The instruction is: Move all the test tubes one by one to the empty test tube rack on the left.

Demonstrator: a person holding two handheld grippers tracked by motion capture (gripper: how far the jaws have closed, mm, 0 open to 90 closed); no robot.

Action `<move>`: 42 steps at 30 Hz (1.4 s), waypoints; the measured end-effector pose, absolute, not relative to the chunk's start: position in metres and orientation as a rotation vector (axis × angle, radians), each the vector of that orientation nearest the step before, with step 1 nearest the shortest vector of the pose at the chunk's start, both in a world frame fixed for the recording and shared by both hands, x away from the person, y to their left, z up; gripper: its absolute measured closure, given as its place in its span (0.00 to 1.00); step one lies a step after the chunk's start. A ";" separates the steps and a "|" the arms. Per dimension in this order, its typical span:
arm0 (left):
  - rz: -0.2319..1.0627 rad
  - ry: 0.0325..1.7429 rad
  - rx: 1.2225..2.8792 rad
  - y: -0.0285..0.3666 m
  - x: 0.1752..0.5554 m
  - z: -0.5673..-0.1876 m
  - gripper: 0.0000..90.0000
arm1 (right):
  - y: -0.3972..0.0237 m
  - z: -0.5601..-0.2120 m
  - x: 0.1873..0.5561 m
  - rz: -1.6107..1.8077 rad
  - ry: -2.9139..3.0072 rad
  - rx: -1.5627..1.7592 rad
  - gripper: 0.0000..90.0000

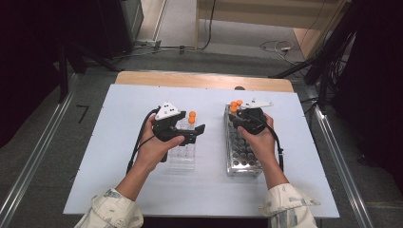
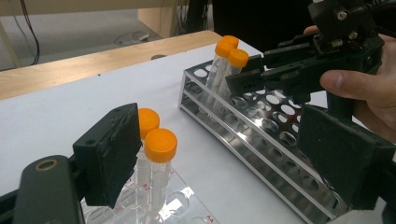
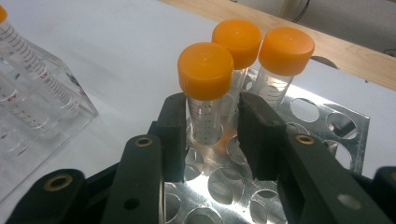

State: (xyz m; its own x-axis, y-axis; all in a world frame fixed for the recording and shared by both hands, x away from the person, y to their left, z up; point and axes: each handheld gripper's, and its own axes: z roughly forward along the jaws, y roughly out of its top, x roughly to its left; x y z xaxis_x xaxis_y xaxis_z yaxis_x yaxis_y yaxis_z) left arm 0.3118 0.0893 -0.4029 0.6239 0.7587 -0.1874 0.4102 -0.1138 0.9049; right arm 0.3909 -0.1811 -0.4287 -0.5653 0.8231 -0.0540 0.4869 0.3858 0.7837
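A metal rack [image 1: 243, 156] [image 2: 261, 135] [image 3: 327, 121] stands right of centre, with three orange-capped tubes [image 1: 235, 104] [image 2: 229, 51] in its far-left corner. My right gripper [image 1: 236, 114] [image 3: 211, 135] reaches down over them. Its jaws flank the nearest tube [image 3: 205, 70]: one pad lies against the tube, and a narrow gap shows at the other. My left gripper [image 1: 196, 134] [image 2: 224, 158] is open wide above a clear acrylic rack [image 1: 182, 159] [image 2: 187, 200]. This rack holds two orange-capped tubes [image 1: 192, 117] [image 2: 159, 154], which stand beside one pad, untouched.
Both racks sit on a white board [image 1: 119, 142] laid over a wooden table [image 1: 199, 80]. Most holes of the metal rack are empty. Cables trail from both grippers toward the person. Dark equipment and stands flank the table on both sides.
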 end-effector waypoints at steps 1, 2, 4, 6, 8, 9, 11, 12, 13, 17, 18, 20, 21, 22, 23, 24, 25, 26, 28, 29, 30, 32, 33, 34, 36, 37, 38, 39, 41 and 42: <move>0.389 0.958 1.741 0.089 0.312 -0.403 0.17 | -0.181 -0.429 0.391 1.029 2.218 1.128 0.69; 0.390 0.959 1.742 0.088 0.313 -0.404 0.17 | -0.180 -0.431 0.392 1.031 2.231 1.126 0.72; 0.390 0.961 1.742 0.088 0.313 -0.404 0.17 | -0.177 -0.433 0.393 1.019 2.248 1.113 0.74; 0.393 0.960 1.745 0.087 0.313 -0.405 0.17 | -0.177 -0.433 0.394 1.011 2.248 1.106 0.75; 0.393 0.958 1.744 0.086 0.314 -0.405 0.17 | -0.176 -0.432 0.396 1.011 2.252 1.115 0.77; 0.393 0.958 1.743 0.086 0.314 -0.406 0.17 | -0.176 -0.432 0.396 1.011 2.252 1.115 0.77; 0.392 0.957 1.750 0.085 0.314 -0.406 0.17 | -0.175 -0.433 0.397 1.003 2.256 1.122 0.79; 0.391 0.956 1.750 0.085 0.313 -0.406 0.17 | -0.175 -0.433 0.397 1.002 2.256 1.121 0.79; 0.392 0.955 1.751 0.085 0.313 -0.406 0.17 | -0.175 -0.433 0.397 1.000 2.256 1.120 0.79; 0.399 0.950 1.753 0.084 0.311 -0.405 0.17 | -0.175 -0.432 0.395 1.003 2.247 1.105 0.80; 0.400 0.948 1.753 0.084 0.311 -0.405 0.17 | -0.175 -0.431 0.394 1.008 2.243 1.107 0.80; 0.403 0.949 1.749 0.084 0.311 -0.404 0.17 | -0.177 -0.427 0.393 1.029 2.233 1.097 0.80; 0.402 0.947 1.747 0.084 0.311 -0.403 0.17 | -0.177 -0.425 0.393 1.036 2.230 1.099 0.80; 0.403 0.947 1.743 0.084 0.311 -0.403 0.17 | -0.178 -0.423 0.393 1.039 2.230 1.097 0.80; 0.405 0.946 1.742 0.085 0.312 -0.403 0.17 | -0.178 -0.421 0.393 1.043 2.228 1.091 0.80; 0.410 0.944 1.743 0.085 0.313 -0.402 0.17 | -0.179 -0.418 0.392 1.053 2.221 1.093 0.80; 0.410 0.944 1.738 0.086 0.313 -0.402 0.17 | -0.179 -0.415 0.391 1.067 2.214 1.088 0.80; 0.414 0.943 1.736 0.086 0.314 -0.401 0.17 | -0.179 -0.412 0.390 1.076 2.208 1.088 0.80; 0.416 0.942 1.731 0.087 0.316 -0.400 0.17 | -0.180 -0.406 0.389 1.092 2.198 1.088 0.80; 0.416 0.943 1.729 0.087 0.317 -0.400 0.17 | -0.180 -0.404 0.388 1.095 2.197 1.085 0.80; 0.415 0.942 1.729 0.088 0.318 -0.400 0.17 | -0.181 -0.401 0.388 1.098 2.199 1.090 0.80; 0.411 0.944 1.724 0.087 0.319 -0.400 0.17 | -0.183 -0.397 0.386 1.106 2.194 1.091 0.80; 0.410 0.945 1.725 0.087 0.320 -0.400 0.17 | -0.184 -0.394 0.385 1.114 2.188 1.087 0.80; 0.410 0.943 1.728 0.087 0.320 -0.400 0.17 | -0.184 -0.392 0.384 1.122 2.181 1.088 0.80; 0.411 0.940 1.732 0.087 0.320 -0.401 0.17 | -0.185 -0.387 0.380 1.139 2.171 1.078 0.80; 0.408 0.938 1.732 0.086 0.319 -0.400 0.17 | -0.186 -0.384 0.379 1.143 2.168 1.073 0.80; 0.409 0.935 1.733 0.086 0.319 -0.400 0.17 | -0.186 -0.382 0.377 1.152 2.166 1.071 0.80; 0.409 0.931 1.737 0.086 0.318 -0.400 0.18 | -0.186 -0.380 0.374 1.158 2.168 1.063 0.80; 0.412 0.923 1.738 0.085 0.316 -0.398 0.18 | -0.184 -0.377 0.369 1.171 2.171 1.051 0.80; 0.411 0.922 1.737 0.085 0.315 -0.397 0.18 | -0.182 -0.375 0.366 1.174 2.178 1.036 0.80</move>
State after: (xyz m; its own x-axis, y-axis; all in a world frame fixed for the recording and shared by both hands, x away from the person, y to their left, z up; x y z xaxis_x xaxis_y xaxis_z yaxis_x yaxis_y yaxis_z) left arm 0.3154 0.0851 -0.3973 0.6403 0.7505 -0.1635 0.3795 -0.1241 0.9168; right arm 0.3660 -0.1825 -0.3753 -0.6136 0.7886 -0.0398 0.4004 0.3542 0.8451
